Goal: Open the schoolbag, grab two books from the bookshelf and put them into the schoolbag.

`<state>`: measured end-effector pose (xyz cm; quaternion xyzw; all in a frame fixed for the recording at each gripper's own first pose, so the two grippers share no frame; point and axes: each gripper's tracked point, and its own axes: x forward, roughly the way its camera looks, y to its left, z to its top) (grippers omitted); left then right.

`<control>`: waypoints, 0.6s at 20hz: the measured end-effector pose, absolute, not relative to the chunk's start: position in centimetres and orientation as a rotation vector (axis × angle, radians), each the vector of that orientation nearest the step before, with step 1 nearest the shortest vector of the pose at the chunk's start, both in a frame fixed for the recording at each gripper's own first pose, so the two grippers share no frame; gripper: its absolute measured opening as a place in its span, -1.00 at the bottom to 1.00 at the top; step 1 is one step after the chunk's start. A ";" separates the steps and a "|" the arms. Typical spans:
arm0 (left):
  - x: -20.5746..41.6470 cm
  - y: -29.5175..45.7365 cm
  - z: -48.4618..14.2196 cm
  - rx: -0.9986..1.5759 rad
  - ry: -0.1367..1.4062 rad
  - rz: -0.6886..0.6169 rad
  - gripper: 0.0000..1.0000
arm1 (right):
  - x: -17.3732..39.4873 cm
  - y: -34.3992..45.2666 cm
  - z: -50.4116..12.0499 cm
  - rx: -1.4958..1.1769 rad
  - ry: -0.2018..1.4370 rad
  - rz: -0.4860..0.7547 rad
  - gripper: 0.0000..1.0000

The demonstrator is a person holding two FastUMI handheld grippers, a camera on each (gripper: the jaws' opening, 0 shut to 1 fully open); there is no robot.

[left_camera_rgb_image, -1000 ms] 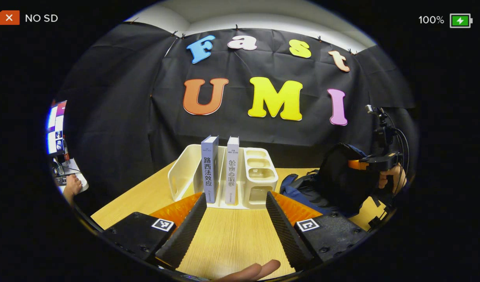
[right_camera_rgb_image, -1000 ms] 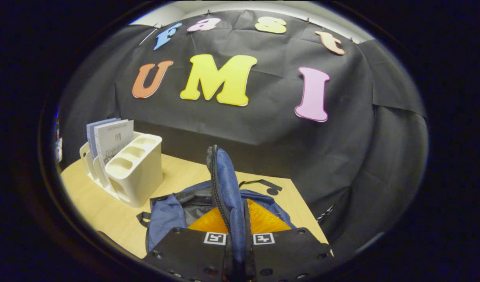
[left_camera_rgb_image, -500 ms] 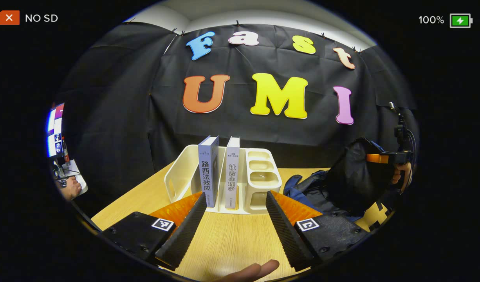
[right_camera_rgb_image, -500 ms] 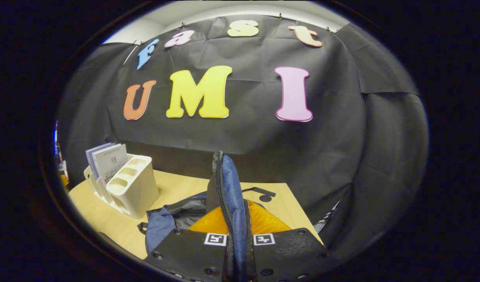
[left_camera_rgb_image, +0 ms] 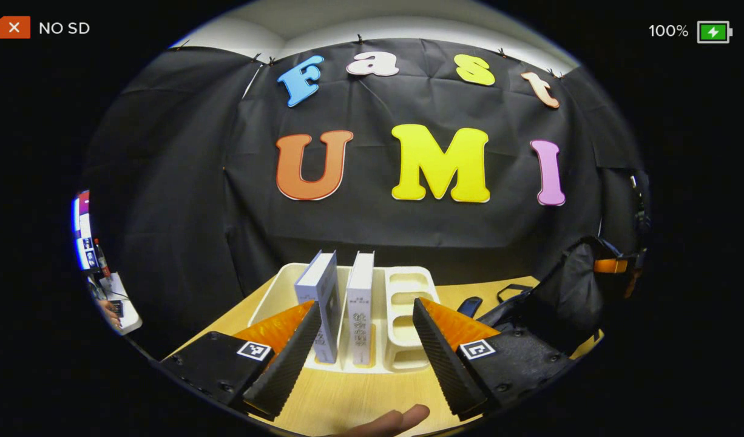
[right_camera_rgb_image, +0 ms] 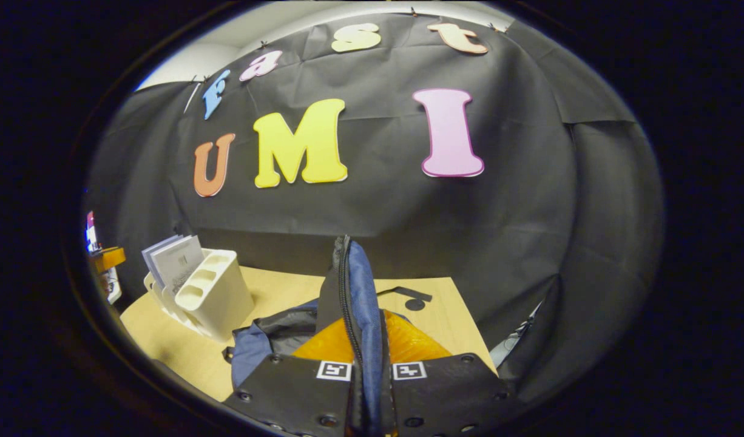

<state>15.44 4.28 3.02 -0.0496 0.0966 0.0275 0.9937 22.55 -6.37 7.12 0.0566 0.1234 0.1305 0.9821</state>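
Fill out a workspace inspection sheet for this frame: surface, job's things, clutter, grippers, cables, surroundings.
Surface: light wooden table.
Job's things: two pale upright books stand in the cream plastic bookshelf; blue fabric schoolbag has its flap lifted.
Clutter: small dark object on the table by the bag.
Grippers: left hand-held gripper open, facing the books; right hand-held gripper shut on the flap.
Cables: nothing seen.
Surroundings: black cloth wall; a side desk with a screen.

Our left hand-held gripper [left_camera_rgb_image: 363, 349] held fingers wide apart, our right hand-held gripper [right_camera_rgb_image: 367, 400] clamped tight, raised.
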 end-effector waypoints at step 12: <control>27.7 6.7 1.9 -0.025 0.458 0.058 0.91 | 22.1 -7.0 6.8 0.046 0.232 0.297 -0.80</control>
